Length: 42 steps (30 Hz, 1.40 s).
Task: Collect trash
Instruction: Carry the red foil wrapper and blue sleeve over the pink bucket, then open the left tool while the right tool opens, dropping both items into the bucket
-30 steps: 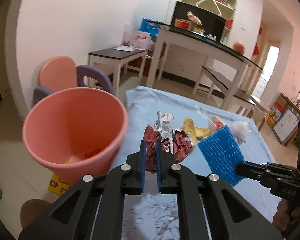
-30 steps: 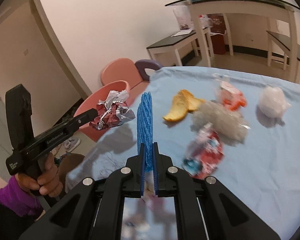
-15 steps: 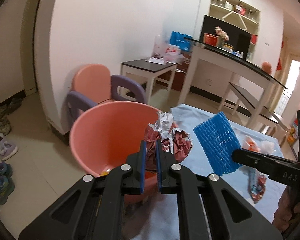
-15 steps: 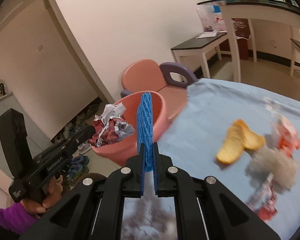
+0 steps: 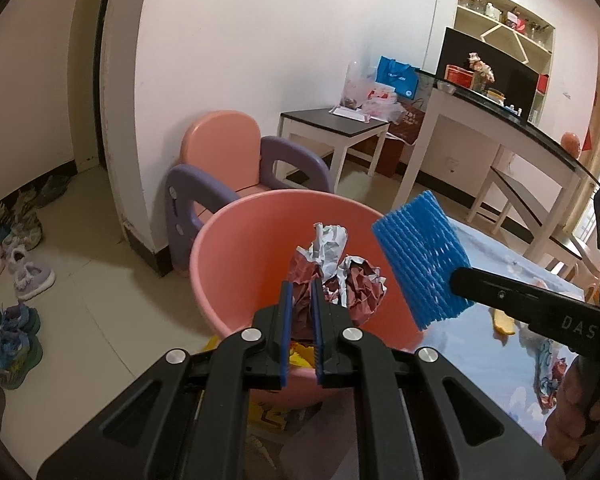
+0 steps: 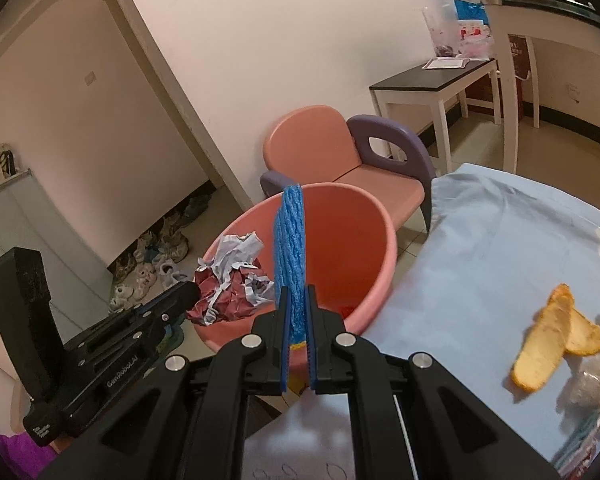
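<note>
Both of my hand-held grippers are clamped on trash: the left hand-held gripper [image 5: 300,292] pinches a crumpled wrapper [image 5: 336,270], the right hand-held gripper [image 6: 296,300] a blue foam net [image 6: 290,240] standing upright. Both hang over the pink bin [image 5: 244,248], its mouth just below and beyond; the left looks nearer centre.

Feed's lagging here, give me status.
Left gripper shut on crumpled wrapper; right gripper shut on blue foam net. Both over pink bin. Nothing blocking.

- The pink bin's [image 5: 236,280] bottom is hidden behind the crumpled wrapper [image 5: 340,276] and hand-held gripper.
- Wrappers [image 6: 584,436] at the surface's [image 6: 480,240] right edge are cut off.
</note>
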Available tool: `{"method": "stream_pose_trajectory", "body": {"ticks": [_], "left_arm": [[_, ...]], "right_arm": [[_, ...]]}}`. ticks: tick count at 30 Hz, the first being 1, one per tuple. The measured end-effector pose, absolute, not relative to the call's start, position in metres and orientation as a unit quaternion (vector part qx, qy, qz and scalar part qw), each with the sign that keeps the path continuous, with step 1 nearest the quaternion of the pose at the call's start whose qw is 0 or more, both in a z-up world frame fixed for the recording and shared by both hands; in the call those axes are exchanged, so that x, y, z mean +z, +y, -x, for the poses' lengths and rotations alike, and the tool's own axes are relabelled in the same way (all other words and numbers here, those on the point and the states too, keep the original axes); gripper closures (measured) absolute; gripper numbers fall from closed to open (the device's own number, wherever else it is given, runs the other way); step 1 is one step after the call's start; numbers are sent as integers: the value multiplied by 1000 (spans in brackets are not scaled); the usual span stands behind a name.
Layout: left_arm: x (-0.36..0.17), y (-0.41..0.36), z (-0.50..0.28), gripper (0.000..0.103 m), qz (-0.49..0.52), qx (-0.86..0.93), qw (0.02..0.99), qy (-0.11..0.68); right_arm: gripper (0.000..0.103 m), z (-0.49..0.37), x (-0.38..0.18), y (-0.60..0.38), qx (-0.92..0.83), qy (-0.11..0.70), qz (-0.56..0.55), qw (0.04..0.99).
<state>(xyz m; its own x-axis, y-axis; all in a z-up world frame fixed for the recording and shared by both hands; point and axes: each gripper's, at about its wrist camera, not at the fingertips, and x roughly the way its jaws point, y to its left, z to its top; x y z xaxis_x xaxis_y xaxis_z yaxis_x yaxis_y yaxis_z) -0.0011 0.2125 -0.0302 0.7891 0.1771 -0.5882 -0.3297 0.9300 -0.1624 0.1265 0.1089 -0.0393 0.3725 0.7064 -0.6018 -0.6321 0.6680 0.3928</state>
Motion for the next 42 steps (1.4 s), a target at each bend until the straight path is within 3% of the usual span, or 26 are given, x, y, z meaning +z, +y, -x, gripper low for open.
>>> {"method": "stream_pose_trajectory", "body": {"ticks": [29, 31, 33, 42], "left_arm": [[-47, 225, -7, 92, 162, 139, 922, 324], [-47, 227, -5, 92, 167, 140, 921, 323], [-47, 227, -4, 90, 166, 141, 922, 320], [-45, 231, 3, 85, 178, 126, 925, 312]], "right_arm": [[96, -130, -60, 125, 387, 403, -37, 829], [89, -131, -60, 125, 384, 404, -39, 830], [73, -131, -60, 125, 381, 403, -41, 831], [67, -126, -55, 125, 369, 397, -32, 840]]}}
